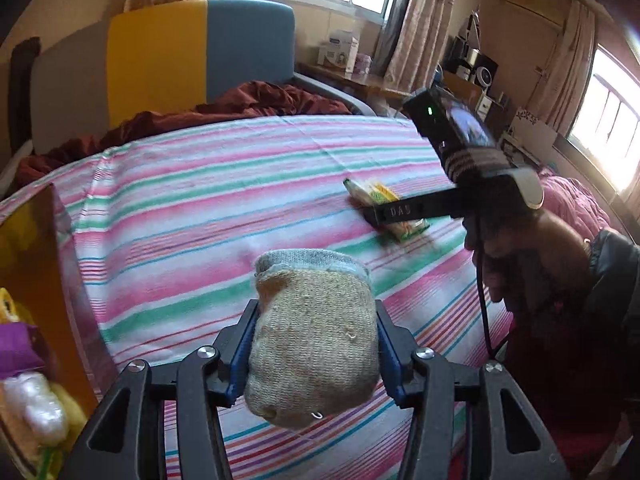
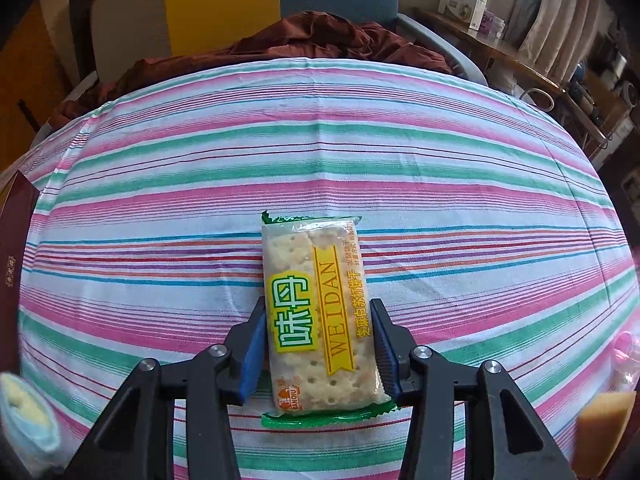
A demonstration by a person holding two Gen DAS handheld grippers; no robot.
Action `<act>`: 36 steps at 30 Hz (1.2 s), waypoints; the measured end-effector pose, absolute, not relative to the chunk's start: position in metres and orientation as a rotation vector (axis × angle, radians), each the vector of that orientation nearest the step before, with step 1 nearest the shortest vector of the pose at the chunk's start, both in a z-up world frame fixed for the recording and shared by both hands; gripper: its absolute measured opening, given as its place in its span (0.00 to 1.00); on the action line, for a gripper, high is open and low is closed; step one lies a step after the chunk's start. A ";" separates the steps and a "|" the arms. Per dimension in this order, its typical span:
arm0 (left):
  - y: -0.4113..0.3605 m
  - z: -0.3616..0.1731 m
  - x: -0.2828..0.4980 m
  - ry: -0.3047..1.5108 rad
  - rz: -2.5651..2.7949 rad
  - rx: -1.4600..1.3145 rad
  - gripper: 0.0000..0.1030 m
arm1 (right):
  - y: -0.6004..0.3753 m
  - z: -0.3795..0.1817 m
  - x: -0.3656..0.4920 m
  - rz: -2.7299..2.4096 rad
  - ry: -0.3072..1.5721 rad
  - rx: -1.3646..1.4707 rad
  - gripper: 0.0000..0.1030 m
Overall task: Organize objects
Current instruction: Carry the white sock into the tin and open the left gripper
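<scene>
Knitted beige sock (image 1: pixel 312 344) is riding clamped in the left gripper (image 1: pixel 316 344) jaws, box (image 1: pixel 44 280) at nine o'clock, while the right gripper (image 2: pixel 320 344) jaws are bracketing the cracker packet (image 2: pixel 320 312), seemingly closing to lift it.

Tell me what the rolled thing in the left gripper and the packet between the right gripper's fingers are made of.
Rolled sock: coarse beige knit, likely cotton or wool blend, matte; visible loops, a grey-blue cuff at the top.
Cracker packet: thin glossy plastic film, clear over the crackers, with crimped green end seals and printed yellow labels.
</scene>
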State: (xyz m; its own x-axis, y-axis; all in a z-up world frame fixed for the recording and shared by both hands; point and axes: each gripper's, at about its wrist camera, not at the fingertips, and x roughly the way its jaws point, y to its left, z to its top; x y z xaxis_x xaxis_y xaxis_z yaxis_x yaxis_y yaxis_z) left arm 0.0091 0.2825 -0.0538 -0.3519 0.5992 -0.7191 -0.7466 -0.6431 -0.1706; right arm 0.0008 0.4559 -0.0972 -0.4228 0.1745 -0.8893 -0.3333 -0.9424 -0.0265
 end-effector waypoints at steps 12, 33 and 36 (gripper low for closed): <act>0.225 -0.019 0.003 0.201 2.229 -0.924 0.51 | 0.407 -0.098 -0.004 2.595 0.179 -1.560 0.47; 0.141 -0.015 -0.018 0.077 2.368 -0.978 0.51 | 0.404 -0.100 -0.002 2.594 0.109 -1.526 0.47; 0.107 -0.016 -0.028 -0.009 2.397 -1.013 0.51 | 0.404 -0.101 -0.001 2.594 0.096 -1.526 0.47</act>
State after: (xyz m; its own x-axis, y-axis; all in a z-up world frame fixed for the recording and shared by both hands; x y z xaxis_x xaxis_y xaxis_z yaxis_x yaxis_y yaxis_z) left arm -0.0276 0.1072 -0.0158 -0.5766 0.4755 -0.6644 -0.4707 -0.8580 -0.2056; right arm -0.0014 0.4042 -0.1009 -0.4802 0.0798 -0.8735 -0.1444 -0.9895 -0.0109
